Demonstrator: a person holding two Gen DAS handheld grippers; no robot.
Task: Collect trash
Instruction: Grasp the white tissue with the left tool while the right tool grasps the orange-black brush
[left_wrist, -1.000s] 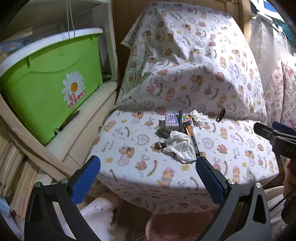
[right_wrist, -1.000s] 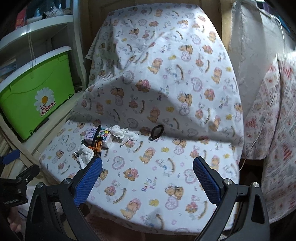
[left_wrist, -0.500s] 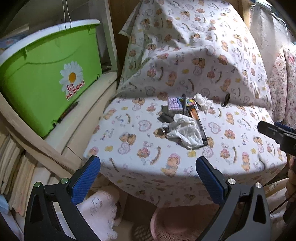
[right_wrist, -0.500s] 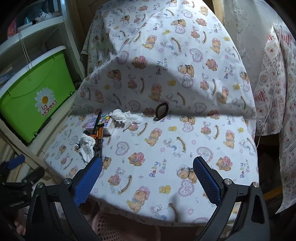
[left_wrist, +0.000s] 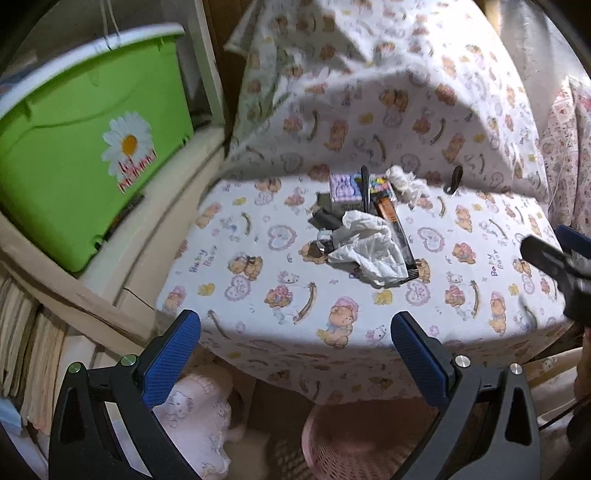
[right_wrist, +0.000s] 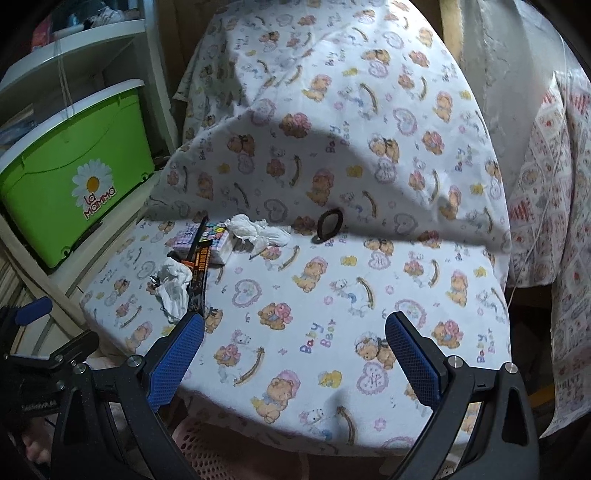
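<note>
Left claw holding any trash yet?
No. The left claw is open and empty, short of the crumpled tissue.

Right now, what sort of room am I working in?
Probably a cramped home storage or bedroom corner: a teddy-bear print sheet draped over furniture, a green storage bin on shelving, a pink basket on the floor below, and crumpled tissue litter on top.
</note>
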